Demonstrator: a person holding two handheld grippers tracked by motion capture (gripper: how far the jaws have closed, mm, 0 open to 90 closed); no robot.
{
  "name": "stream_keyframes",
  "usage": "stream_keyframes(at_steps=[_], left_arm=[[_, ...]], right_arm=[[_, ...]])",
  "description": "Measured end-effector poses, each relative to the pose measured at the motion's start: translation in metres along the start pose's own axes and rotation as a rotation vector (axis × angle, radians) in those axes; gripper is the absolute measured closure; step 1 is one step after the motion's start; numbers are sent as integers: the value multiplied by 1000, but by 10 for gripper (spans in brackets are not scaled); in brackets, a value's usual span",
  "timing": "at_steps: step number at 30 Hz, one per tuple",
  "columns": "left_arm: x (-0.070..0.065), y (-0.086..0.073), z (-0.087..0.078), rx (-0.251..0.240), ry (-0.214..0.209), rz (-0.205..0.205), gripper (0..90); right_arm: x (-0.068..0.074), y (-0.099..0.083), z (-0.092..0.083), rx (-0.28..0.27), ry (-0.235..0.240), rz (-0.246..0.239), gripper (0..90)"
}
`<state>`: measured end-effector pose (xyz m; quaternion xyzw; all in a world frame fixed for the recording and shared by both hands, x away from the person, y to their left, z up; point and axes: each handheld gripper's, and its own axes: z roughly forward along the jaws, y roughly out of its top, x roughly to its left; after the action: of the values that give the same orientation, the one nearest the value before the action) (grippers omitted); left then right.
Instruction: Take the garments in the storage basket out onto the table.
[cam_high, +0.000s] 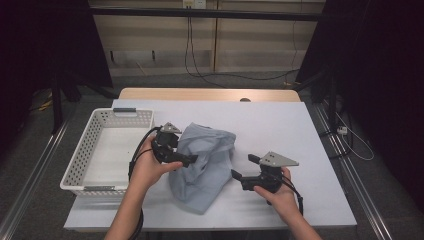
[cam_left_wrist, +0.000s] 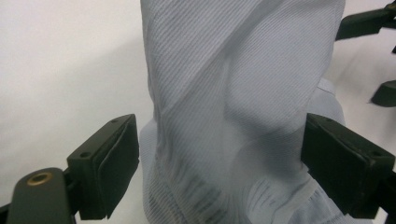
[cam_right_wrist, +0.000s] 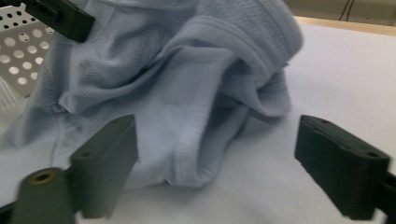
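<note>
Two pairs of black fingers stand apart over one pale blue ribbed-knit cloth garment (cam_high: 205, 162). In the left gripper view, a raised fold of that garment stands between the fingers (cam_left_wrist: 109, 172) of the left gripper (cam_high: 191, 159); the fold lies against the right-hand pad, while a narrow gap shows at the left-hand pad, so the cloth sits between them unclamped. In the high view this gripper lies at the garment's left edge, its tips pointing right onto the cloth, and the person's left hand (cam_high: 147, 170) wraps its body.

The right gripper (cam_high: 244, 167) has its fingers (cam_right_wrist: 107, 168) spread wide with nothing between them but bare table; in the right gripper view the garment's folded hem lies just ahead of the left-hand finger, not touching it. The right hand (cam_high: 280, 192) holds this gripper just beside the garment's right edge, pointing left toward it.

The garment lies crumpled in a heap near the middle of the white-covered table (cam_high: 280, 130), bunched high toward the back. A white perforated plastic basket (cam_high: 82, 160) stands on the table's left part, just beside the left hand.
</note>
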<state>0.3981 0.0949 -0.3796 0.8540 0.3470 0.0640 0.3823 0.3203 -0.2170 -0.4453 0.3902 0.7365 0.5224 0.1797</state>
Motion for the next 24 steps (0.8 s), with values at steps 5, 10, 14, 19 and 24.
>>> stream_keyframes(at_steps=[5, 10, 14, 19, 24], left_arm=[[0, 0, 0, -4, 2, -1, 136], [0, 0, 2, -6, -4, 5, 138], [0, 2, 3, -4, -3, 10, 134], [-1, 7, 3, -22, -7, -5, 125], [-1, 17, 1, -18, -3, 7, 120]], right_arm=[[7, 3, 14, 19, 23, 13, 333], [9, 4, 19, 41, 40, 42, 509], [8, 4, 18, 52, 60, 63, 723], [6, 5, 16, 64, 107, 83, 831], [8, 5, 11, 46, 141, 100, 833]])
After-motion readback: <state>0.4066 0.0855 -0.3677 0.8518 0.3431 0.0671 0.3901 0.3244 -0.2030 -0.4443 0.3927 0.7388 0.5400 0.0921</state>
